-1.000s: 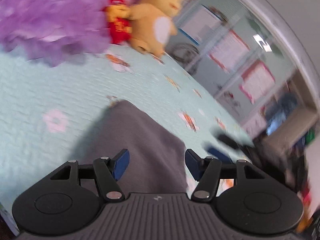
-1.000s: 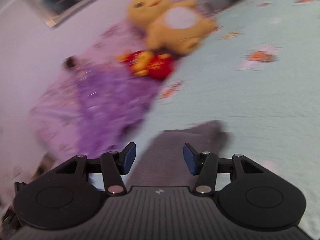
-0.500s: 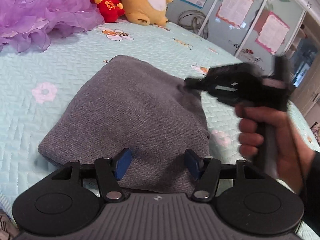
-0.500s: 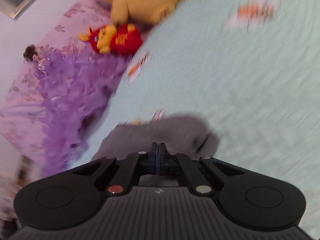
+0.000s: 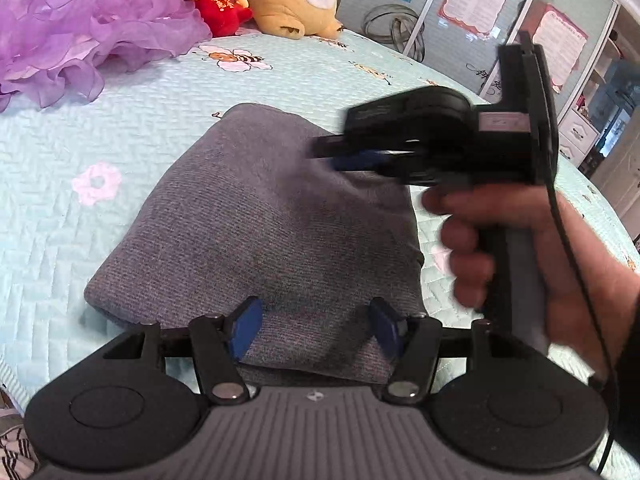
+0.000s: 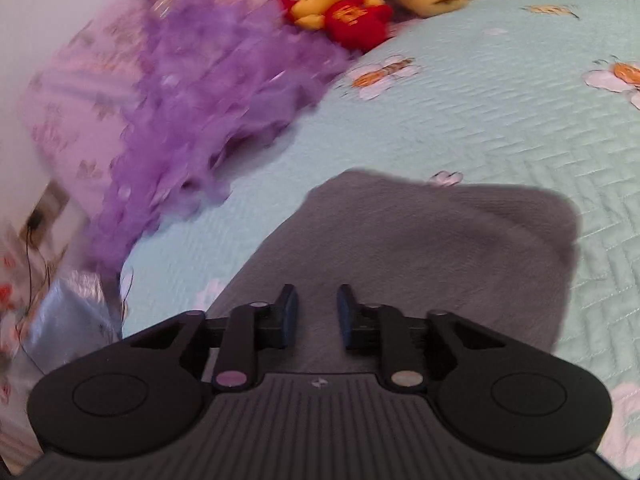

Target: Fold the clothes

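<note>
A grey garment (image 5: 256, 232) is seen lying as a compact folded bundle mid-bed, near the bedspread's (image 5: 120, 120) front edge. The left gripper (image 5: 316, 328) is spread wide over it and empty; the right gripper (image 6: 318, 312) (blurred) is part-open, gripping nothing. Either smoothing or a further fold is suggested.

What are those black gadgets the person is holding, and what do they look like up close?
They are handheld grippers. The left gripper has a black ribbed body, two round black side housings, silver pivot screws and blue pads on its fingers. The right gripper matches it; seen from the side, it has a pistol-style grip, a white label and a thin black cable. The person's hand ends in a dark sleeve.
</note>
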A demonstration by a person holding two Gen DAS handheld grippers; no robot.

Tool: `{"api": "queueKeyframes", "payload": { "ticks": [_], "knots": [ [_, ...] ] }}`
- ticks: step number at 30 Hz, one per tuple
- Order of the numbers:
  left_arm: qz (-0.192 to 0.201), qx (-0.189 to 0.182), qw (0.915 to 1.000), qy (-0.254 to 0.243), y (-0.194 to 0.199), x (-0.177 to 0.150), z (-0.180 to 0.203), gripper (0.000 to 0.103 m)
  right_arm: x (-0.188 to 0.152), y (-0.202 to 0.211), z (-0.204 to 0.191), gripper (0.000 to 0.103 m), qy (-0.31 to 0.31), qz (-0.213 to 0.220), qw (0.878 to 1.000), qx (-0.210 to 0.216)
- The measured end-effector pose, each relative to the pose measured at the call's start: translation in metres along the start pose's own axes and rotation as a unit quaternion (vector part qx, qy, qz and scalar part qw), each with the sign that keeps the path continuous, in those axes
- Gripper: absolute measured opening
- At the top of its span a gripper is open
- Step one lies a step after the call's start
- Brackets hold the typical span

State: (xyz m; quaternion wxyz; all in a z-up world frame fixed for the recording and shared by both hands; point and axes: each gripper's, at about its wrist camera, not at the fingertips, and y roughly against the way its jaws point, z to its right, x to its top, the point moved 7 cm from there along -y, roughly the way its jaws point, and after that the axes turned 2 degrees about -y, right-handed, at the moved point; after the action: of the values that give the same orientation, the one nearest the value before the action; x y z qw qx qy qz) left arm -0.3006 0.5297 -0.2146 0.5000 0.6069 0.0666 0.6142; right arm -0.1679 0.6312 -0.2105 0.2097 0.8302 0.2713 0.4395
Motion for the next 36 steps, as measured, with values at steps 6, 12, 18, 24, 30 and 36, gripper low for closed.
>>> {"api": "queueKeyframes", "payload": {
  "ticks": [6, 12, 18, 24, 30, 36],
  "knots": [
    [0.002, 0.004, 1.0000, -0.001, 0.000, -0.001, 0.000, 0.064, 0.007, 0.045, 0.030, 0.025, -0.018, 0.052, 0.997, -0.047],
    [-0.007, 0.012, 0.9999, -0.006, 0.007, -0.001, 0.003, 0.064, -0.035, 0.066, -0.007, 0.027, 0.066, 0.009, 0.998, -0.005],
    [-0.002, 0.023, 0.9996, -0.015, 0.024, -0.005, 0.001, 0.064, -0.048, 0.087, 0.022, 0.033, 0.063, 0.015, 0.995, -0.074],
    [0.044, 0.055, 0.9975, -0.005, 0.050, 0.015, -0.015, 0.064, -0.072, 0.118, -0.024, 0.033, 0.132, 0.030, 0.990, -0.031],
    [0.030, 0.060, 0.9977, -0.007, 0.050, 0.010, -0.016, 0.064, -0.093, 0.112, -0.031, 0.037, 0.194, 0.019, 0.979, -0.059],
    [0.028, 0.059, 0.9978, -0.016, 0.046, 0.009, -0.011, 0.064, -0.098, 0.124, -0.036, 0.042, 0.221, 0.037, 0.972, -0.066]
  ]
}}
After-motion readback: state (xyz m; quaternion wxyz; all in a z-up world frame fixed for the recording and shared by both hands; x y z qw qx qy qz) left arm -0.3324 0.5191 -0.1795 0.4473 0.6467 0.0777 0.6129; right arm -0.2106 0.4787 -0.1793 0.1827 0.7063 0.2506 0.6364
